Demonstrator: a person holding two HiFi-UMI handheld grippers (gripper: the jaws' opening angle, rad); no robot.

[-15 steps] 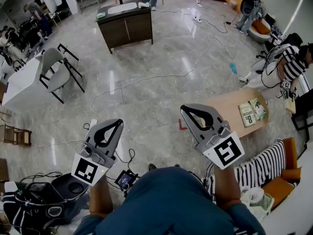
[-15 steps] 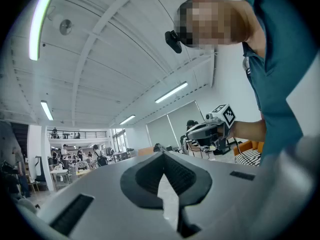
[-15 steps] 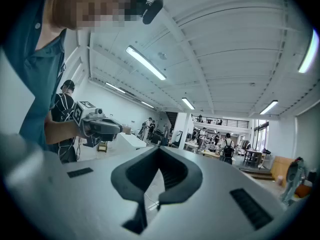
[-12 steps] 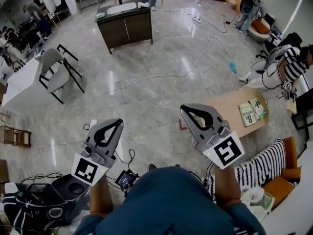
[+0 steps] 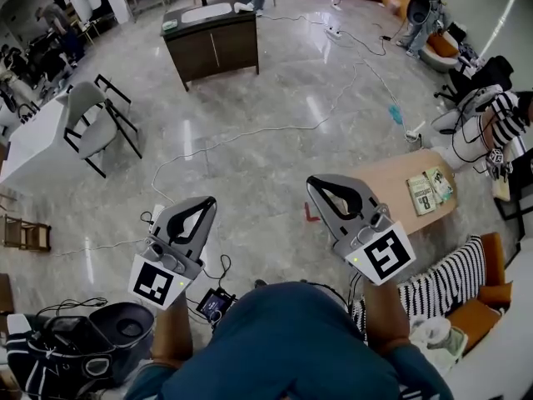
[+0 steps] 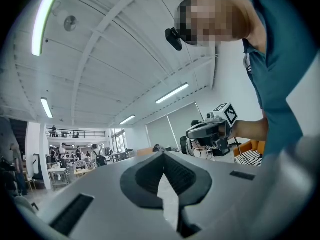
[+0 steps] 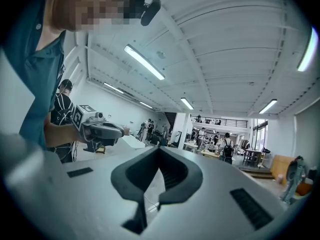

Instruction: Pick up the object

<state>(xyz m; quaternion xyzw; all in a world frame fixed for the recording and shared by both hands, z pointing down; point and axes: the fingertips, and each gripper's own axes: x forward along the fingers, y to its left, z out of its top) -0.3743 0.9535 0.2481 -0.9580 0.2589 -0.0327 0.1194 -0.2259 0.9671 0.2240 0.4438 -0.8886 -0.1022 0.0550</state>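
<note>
No one object stands out as the thing to pick up. My left gripper [image 5: 204, 203] hangs over the marble floor at the lower left of the head view, jaws shut and empty. My right gripper [image 5: 316, 184] is held level with it further right, also shut with nothing between its fingers. Both point away from me and slightly upward, and each gripper view looks out at the ceiling. In the left gripper view the left gripper [image 6: 162, 155] shows closed tips, with the right gripper [image 6: 209, 132] beyond. The right gripper view shows the right gripper [image 7: 159, 149] and the left gripper [image 7: 101, 130].
A low wooden table [image 5: 391, 182] with books [image 5: 430, 191] stands right of the right gripper. A small red item [image 5: 310, 215] and white cables [image 5: 241, 136] lie on the floor. A dark cabinet [image 5: 212, 40] stands far ahead, a chair [image 5: 96, 123] at left, bags [image 5: 75, 348] by my feet.
The left gripper has shifted slightly to the right and forward. The right gripper has hardly moved. Both stay shut.
</note>
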